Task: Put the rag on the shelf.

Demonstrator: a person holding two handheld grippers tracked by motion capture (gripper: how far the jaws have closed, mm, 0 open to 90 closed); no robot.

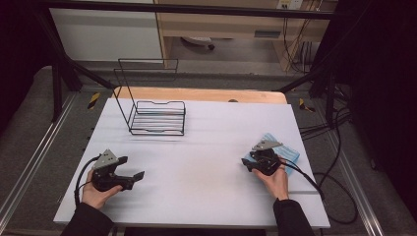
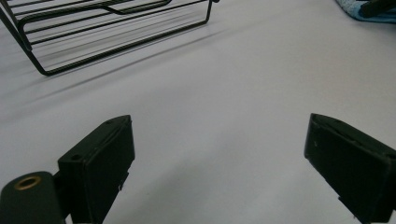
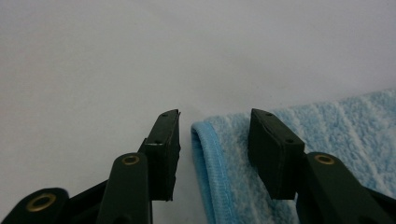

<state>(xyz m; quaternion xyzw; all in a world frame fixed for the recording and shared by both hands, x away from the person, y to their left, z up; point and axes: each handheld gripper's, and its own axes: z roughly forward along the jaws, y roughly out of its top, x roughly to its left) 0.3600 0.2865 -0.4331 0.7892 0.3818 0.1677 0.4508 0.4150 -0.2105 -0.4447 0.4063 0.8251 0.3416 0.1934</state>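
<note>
Where ribbed terry towel [image 3: 327, 126] folds, piped edge curves.

Left gripper [image 1: 139, 175] low, jaws wide apart; right gripper [image 1: 247, 162] tilted down, jaws half-parted, not clamped.

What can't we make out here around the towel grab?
- Blue towel: far side cut off by the right gripper view's edge; in the high view the right tool and hand cover part.
- Whether the pads touch the towel yet: not clear.
- Wire rack: top cut off in the left gripper view.
</note>
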